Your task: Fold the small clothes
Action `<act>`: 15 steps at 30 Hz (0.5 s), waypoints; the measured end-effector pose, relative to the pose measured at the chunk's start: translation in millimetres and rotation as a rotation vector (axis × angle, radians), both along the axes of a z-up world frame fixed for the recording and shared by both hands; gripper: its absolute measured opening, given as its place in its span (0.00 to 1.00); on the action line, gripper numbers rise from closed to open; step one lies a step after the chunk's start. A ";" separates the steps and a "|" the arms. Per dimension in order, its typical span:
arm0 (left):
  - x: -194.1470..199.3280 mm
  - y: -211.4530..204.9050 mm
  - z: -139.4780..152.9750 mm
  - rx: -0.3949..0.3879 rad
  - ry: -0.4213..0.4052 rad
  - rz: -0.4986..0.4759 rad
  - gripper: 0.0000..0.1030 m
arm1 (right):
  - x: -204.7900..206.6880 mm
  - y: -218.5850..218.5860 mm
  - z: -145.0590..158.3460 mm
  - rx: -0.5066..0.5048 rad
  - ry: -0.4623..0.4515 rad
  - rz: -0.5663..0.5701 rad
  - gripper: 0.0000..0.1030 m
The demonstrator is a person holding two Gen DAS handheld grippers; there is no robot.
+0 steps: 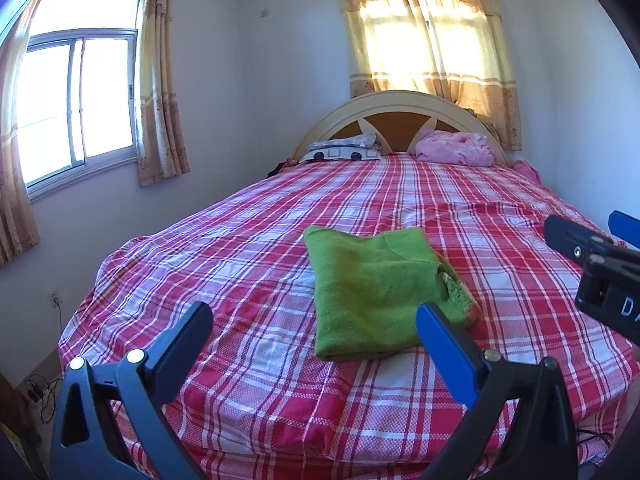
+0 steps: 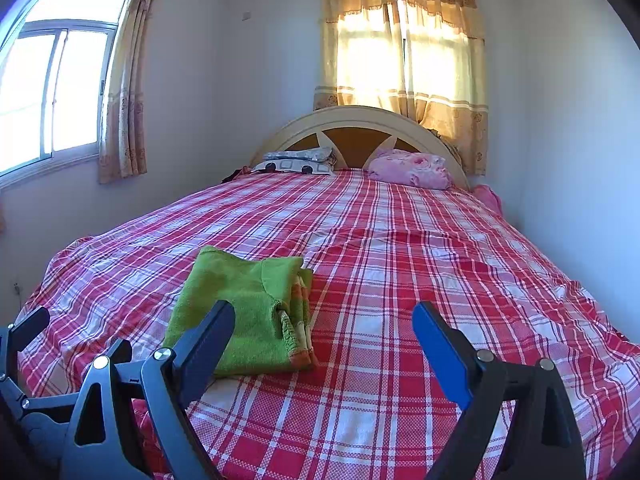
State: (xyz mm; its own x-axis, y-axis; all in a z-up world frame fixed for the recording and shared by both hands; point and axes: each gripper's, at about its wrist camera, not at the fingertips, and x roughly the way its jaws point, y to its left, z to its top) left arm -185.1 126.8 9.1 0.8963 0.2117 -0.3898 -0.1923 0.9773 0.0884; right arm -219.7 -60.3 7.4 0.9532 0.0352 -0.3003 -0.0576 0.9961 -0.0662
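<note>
- Left gripper [image 1: 314,326]: fingers spread wide, nothing between them; in its own view they frame the near edge of the green garment [image 1: 380,288], lower centre of the frame, not touching it.
- Right gripper [image 2: 324,326]: fingers likewise apart and empty; the garment [image 2: 244,312] sits lower left in this view, partly behind the left finger [image 2: 208,344].
- Garment lies folded in a rough rectangle on the bed [image 1: 248,380], toward the near end. We judge it soft, light terry-like cloth: limp, it will sag and unfold if lifted by one layer.
- An orange-patterned hem [image 2: 298,332] shows at the layered right edge. We would pinch through all the layers at a corner there, or at the near folded edge, one gripper per corner.
- The plaid sheet beneath is loose and wrinkled; a deep pinch might catch it too.
- Nothing stands in the way nearby. Pillows [image 1: 344,148] and a pink blanket [image 1: 456,148] lie well apart, upper centre by the headboard [image 1: 400,104].
- Curtained windows behind and at left; cables on the floor at lower left of the left view.
</note>
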 end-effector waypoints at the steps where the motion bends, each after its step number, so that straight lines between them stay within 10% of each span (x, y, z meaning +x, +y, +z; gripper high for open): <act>1: -0.2 -0.7 -0.2 0.001 0.000 -0.003 1.00 | -0.1 0.2 0.0 0.000 0.000 -0.001 0.88; 15: -1.5 -6.2 -0.6 0.009 0.002 -0.012 1.00 | 0.5 0.5 -1.3 0.007 0.009 -0.004 0.88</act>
State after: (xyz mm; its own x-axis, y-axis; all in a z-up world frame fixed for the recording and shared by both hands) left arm -186.5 120.6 8.5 0.8980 0.2042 -0.3896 -0.1803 0.9788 0.0975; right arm -219.3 -59.8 6.0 0.9506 0.0335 -0.3086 -0.0542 0.9968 -0.0585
